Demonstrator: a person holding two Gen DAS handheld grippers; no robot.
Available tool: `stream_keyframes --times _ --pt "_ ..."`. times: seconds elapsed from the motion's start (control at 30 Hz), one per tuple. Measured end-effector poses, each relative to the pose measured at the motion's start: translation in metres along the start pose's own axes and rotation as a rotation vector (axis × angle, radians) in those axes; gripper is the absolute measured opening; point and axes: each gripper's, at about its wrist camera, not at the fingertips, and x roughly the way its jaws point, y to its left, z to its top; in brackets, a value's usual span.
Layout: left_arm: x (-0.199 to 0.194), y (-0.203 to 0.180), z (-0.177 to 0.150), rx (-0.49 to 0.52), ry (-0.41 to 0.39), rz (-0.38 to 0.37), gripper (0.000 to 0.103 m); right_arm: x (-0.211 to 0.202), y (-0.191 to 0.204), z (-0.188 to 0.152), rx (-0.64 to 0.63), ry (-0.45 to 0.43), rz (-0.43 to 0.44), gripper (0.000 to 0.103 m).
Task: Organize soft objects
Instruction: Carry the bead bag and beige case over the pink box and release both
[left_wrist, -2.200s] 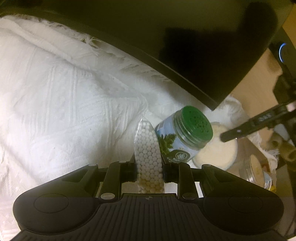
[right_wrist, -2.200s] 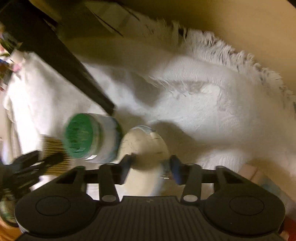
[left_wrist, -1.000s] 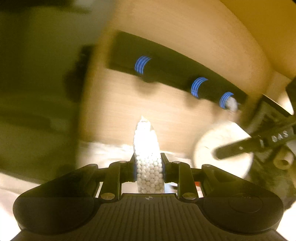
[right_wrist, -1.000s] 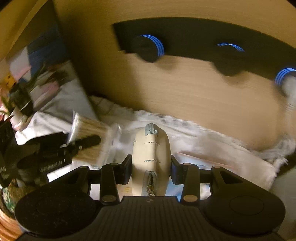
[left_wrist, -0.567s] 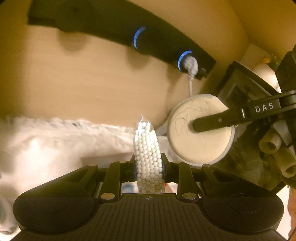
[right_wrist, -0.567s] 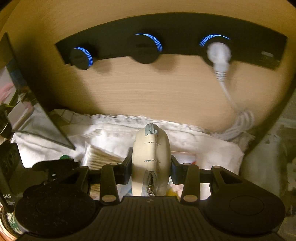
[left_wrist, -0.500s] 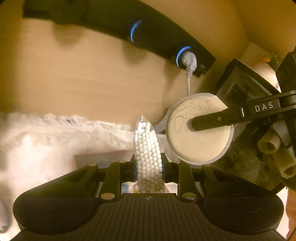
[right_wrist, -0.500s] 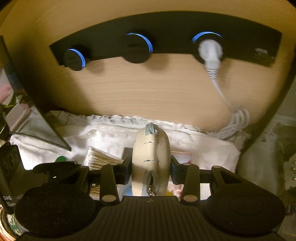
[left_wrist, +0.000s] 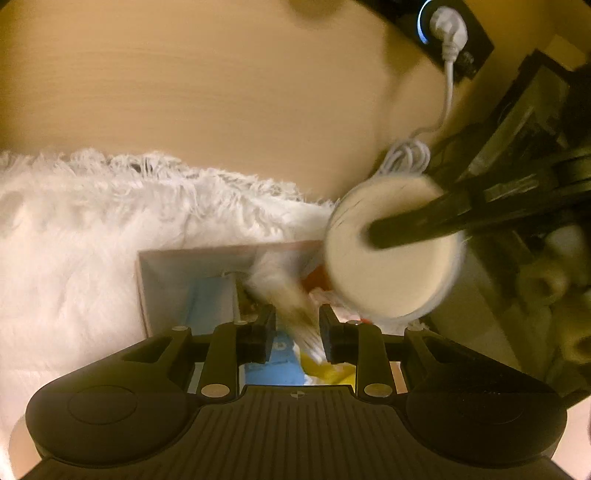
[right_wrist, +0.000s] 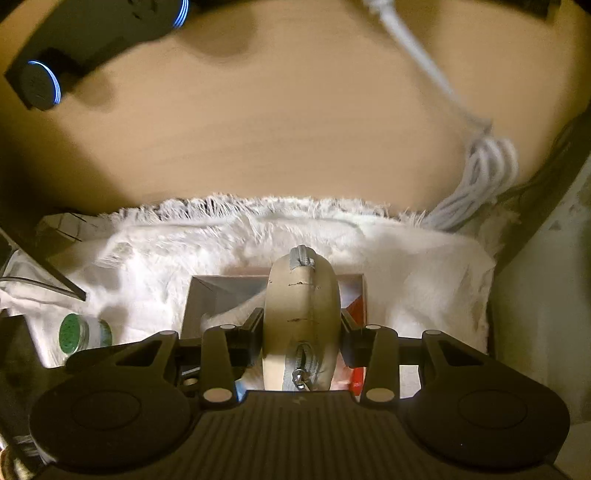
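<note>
White bead-filled clear pouch (left_wrist: 291, 306) (blurred) tips loose between the left gripper (left_wrist: 297, 328) fingers, which have just been opening over the open pink-rimmed cardboard box (left_wrist: 142, 280): release underway. Right gripper (right_wrist: 302, 334) pinches the round beige zippered pouch (right_wrist: 302, 295) above the same box.

Wooden wall panel (right_wrist: 280, 122), black socket strip (right_wrist: 92, 33), warm light
</note>
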Motion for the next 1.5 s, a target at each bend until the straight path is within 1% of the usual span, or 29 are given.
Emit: stream_keyframes --times 0.1,0.2,0.3,0.4,0.47,0.57,0.6,0.67,0.77,0.87,0.93,1.0,1.03,1.17,1.2,1.23,1.27,1.33,1.4,1.5 --pt "-0.007 -0.004 0.002 0.046 -0.021 0.035 0.028 0.01 0.002 0.002 -0.027 -0.007 -0.024 0.04" --pt "0.0 -0.009 0.007 0.08 -0.001 0.106 0.026 0.02 0.004 0.003 -0.051 -0.011 -0.062 0.04" --pt "0.002 -0.006 0.006 0.058 0.004 0.097 0.026 0.027 0.012 -0.002 -0.099 -0.03 -0.116 0.04" --pt "-0.005 -0.005 0.005 0.037 -0.011 0.09 0.026 0.04 0.029 -0.013 -0.194 -0.053 -0.184 0.04" --pt "-0.014 -0.007 0.003 0.031 -0.03 0.084 0.026 0.05 0.04 -0.019 -0.24 -0.049 -0.191 0.04" --pt "-0.026 -0.007 0.001 0.028 -0.056 0.091 0.025 0.058 0.052 -0.026 -0.268 -0.037 -0.168 0.042" --pt "-0.031 -0.006 -0.001 0.031 -0.065 0.104 0.025 0.058 0.055 -0.027 -0.267 -0.041 -0.162 0.044" --pt "-0.04 0.0 -0.003 0.017 -0.08 0.1 0.026 0.054 0.058 -0.026 -0.254 -0.046 -0.128 0.047" --pt "-0.053 0.011 -0.007 -0.017 -0.107 0.103 0.026 0.044 0.055 -0.023 -0.187 -0.04 -0.033 0.052" --pt "-0.063 0.024 -0.01 -0.055 -0.133 0.117 0.026 0.037 0.048 -0.022 -0.091 -0.022 0.097 0.052" --pt "-0.069 0.031 -0.012 -0.085 -0.145 0.12 0.026 0.036 0.042 -0.025 -0.043 -0.011 0.147 0.052" --pt "-0.073 0.035 -0.013 -0.106 -0.153 0.118 0.026 0.038 0.039 -0.03 -0.022 0.003 0.144 0.052" --pt "-0.074 0.035 -0.013 -0.109 -0.152 0.114 0.026 0.041 0.038 -0.033 -0.017 0.011 0.129 0.05" --pt "-0.072 0.031 -0.013 -0.101 -0.153 0.094 0.026 0.053 0.03 -0.055 0.004 0.021 0.112 0.048" --pt "-0.07 0.029 -0.012 -0.101 -0.153 0.086 0.026 0.056 0.029 -0.062 0.008 0.014 0.121 0.047" --pt "-0.068 0.027 -0.012 -0.103 -0.152 0.079 0.026 0.06 0.026 -0.067 0.021 0.029 0.137 0.043" --pt "-0.064 0.024 -0.012 -0.104 -0.151 0.077 0.026 0.068 0.022 -0.072 0.044 0.043 0.14 0.043" --pt "-0.06 0.021 -0.013 -0.096 -0.14 0.078 0.026 0.077 0.013 -0.083 0.105 0.058 0.187 0.043" --pt "-0.058 0.018 -0.015 -0.077 -0.121 0.076 0.026 0.07 0.005 -0.085 0.137 0.023 0.211 0.043" --pt "-0.062 0.018 -0.018 -0.051 -0.12 0.085 0.026 0.045 -0.005 -0.081 0.126 -0.029 0.243 0.043"
